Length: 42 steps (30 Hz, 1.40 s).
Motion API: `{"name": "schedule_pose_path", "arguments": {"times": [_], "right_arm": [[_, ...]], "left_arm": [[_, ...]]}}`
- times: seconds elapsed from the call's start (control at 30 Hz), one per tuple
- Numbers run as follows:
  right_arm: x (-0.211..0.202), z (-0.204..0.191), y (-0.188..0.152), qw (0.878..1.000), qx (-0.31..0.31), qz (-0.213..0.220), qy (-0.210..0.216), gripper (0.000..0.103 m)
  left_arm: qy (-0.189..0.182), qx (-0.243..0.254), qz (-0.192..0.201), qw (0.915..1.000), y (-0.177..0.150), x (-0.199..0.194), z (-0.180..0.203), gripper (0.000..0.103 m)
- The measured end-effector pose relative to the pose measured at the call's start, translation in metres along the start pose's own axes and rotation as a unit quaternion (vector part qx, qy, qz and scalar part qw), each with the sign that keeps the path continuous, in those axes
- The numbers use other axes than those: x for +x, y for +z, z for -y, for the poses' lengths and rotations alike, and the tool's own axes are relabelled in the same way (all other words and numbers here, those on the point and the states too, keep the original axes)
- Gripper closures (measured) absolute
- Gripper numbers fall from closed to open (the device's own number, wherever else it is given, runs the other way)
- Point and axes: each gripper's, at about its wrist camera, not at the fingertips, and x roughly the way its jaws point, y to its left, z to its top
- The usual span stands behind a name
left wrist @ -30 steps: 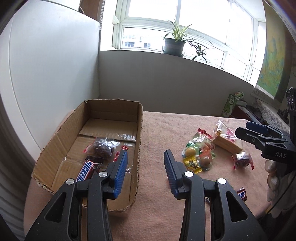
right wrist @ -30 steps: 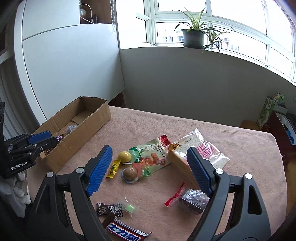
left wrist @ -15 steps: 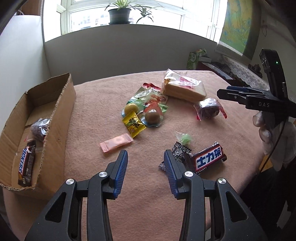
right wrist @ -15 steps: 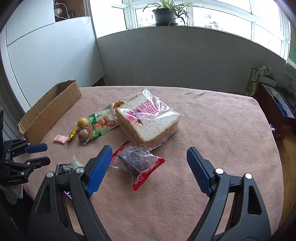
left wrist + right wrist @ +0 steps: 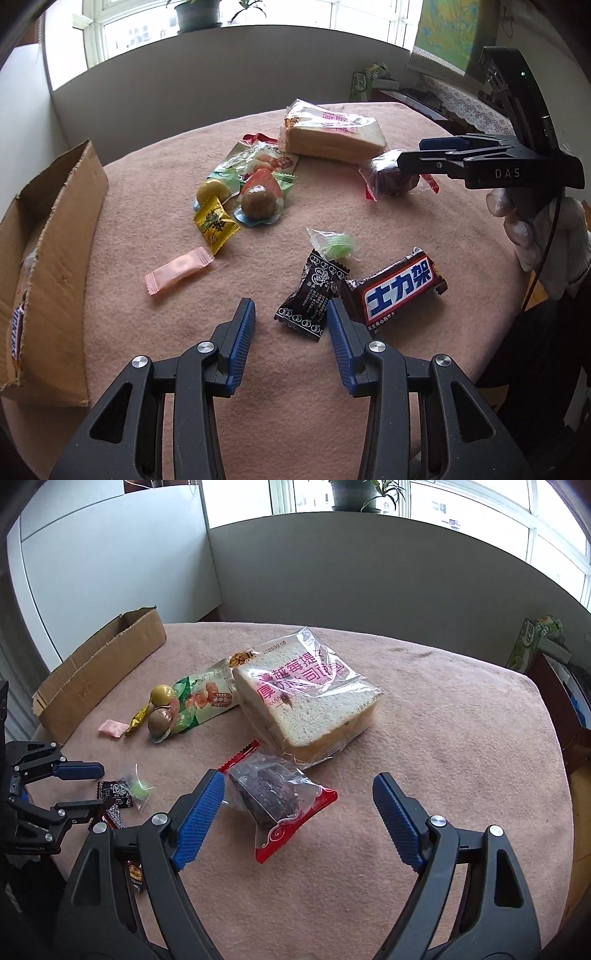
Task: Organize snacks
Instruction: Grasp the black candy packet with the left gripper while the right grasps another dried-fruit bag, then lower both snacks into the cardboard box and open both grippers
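Snacks lie scattered on a pink cloth-covered table [image 5: 424,221]. My left gripper [image 5: 291,314] is open, low over the cloth, with a small black candy packet [image 5: 314,295] just ahead of its fingertips and a dark chocolate bar [image 5: 400,286] to the right. My right gripper [image 5: 298,792] stands wide open over a dark cake in a clear red-edged wrapper [image 5: 275,794], which lies close to its left finger. A wrapped bread loaf [image 5: 306,698] sits behind it. The cardboard box [image 5: 55,266] at the left holds a Snickers bar [image 5: 16,332].
A pink candy [image 5: 179,269], a yellow packet [image 5: 216,221], a green candy [image 5: 334,242], two round sweets and a green pouch [image 5: 255,162] lie mid-table. A gloved hand [image 5: 543,236] holds the right gripper. A grey wall, a window and a potted plant stand behind the table.
Both grippers swung away from the box and sank toward the table. The left now hovers by the black packet, the right over the dark cake. Neither jaw width changed.
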Motion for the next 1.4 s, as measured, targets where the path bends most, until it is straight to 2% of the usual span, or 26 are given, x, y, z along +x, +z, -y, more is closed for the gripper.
{"name": "schedule_pose_path", "arguments": {"times": [0.4,0.47,0.5,0.53,0.6,0.83,1.17,1.4], "right_arm": [[0.017,-0.006,0.001,1.0,-0.015,-0.023,-0.003,0.019],[0.018,-0.008,0.0,0.999,-0.018,-0.026,-0.001,0.033],[0.019,-0.009,0.0,0.999,-0.018,-0.028,0.005,0.035],[0.018,-0.008,-0.001,0.999,-0.017,-0.028,0.01,0.04],[0.017,-0.009,-0.001,0.999,-0.014,-0.029,0.011,0.042],[0.012,-0.009,-0.003,0.999,0.002,-0.027,0.023,0.047],[-0.014,-0.022,0.007,0.999,0.018,0.012,0.043,0.05],[-0.022,-0.056,0.032,0.997,0.006,0.04,0.06,0.05]], "left_arm": [[0.018,0.008,-0.004,0.9998,0.009,0.009,0.008,0.064],[0.018,0.009,-0.004,0.9998,0.01,0.009,0.008,0.064],[0.017,0.008,-0.004,0.9998,0.01,0.009,0.008,0.068],[0.017,0.009,-0.004,0.9998,0.011,0.01,0.008,0.076],[0.022,0.008,-0.003,0.9997,0.009,0.009,0.008,0.08],[0.027,-0.005,-0.001,0.9996,0.008,0.006,0.002,0.08],[0.029,-0.036,0.025,0.9986,0.01,-0.012,-0.012,0.08],[0.045,-0.066,0.058,0.9951,0.014,-0.033,-0.032,0.08]]}}
